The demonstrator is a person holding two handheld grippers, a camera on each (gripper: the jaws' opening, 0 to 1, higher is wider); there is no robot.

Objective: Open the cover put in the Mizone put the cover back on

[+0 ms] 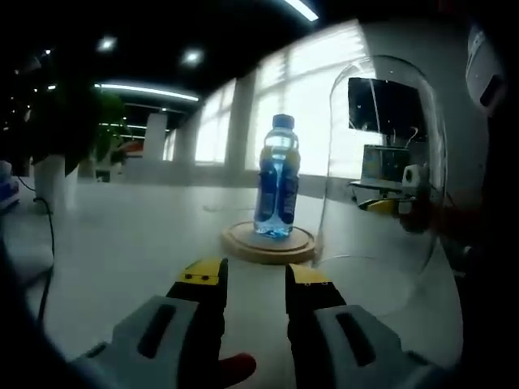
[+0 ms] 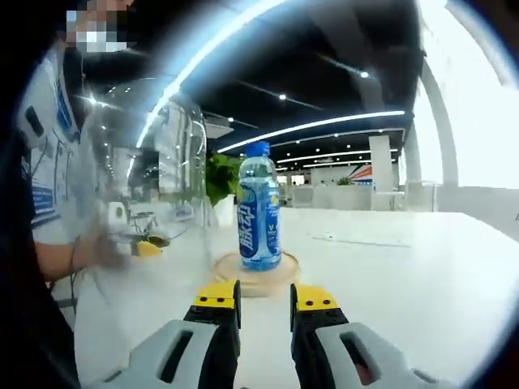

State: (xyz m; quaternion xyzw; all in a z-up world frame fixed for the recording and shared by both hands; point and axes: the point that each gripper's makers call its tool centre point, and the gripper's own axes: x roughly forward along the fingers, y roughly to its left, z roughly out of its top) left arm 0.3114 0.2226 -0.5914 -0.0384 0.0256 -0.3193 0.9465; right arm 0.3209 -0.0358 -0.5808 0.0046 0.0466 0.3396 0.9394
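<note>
A: Going left to right in the left gripper view, what are you counting?

B: One white surface (image 1: 122,243) is stretching across the room. One left gripper (image 1: 255,279) is rising from the bottom, its two yellow-tipped fingers (image 1: 201,275) standing a little apart with nothing between them. Just beyond them one round wooden base (image 1: 280,247) is lying on the surface, and one Mizone bottle (image 1: 277,182) is standing upright on it, blue cap on top. To the right, one clear glass cover (image 1: 389,162) is standing off the base, just beside it, with its rim down near the surface.

A: Is anything gripping the cover?

B: I cannot tell; neither pair of fingers is touching it. Through the glass a yellow-tipped object is showing, blurred.

A: And the right gripper view?

B: At the far left a person's arm (image 2: 57,259) is showing. Next the same cover (image 2: 154,186) is appearing, its glass smeared and blurred. Then the bottle (image 2: 259,211) is standing on the base (image 2: 255,279), uncovered, in the middle. One right gripper (image 2: 265,301) is pointing at it from below, its two fingers (image 2: 217,298) also parted slightly and holding nothing. A plant (image 2: 220,174) is sitting behind the bottle, and the surface (image 2: 405,267) is running off to the right.
</note>
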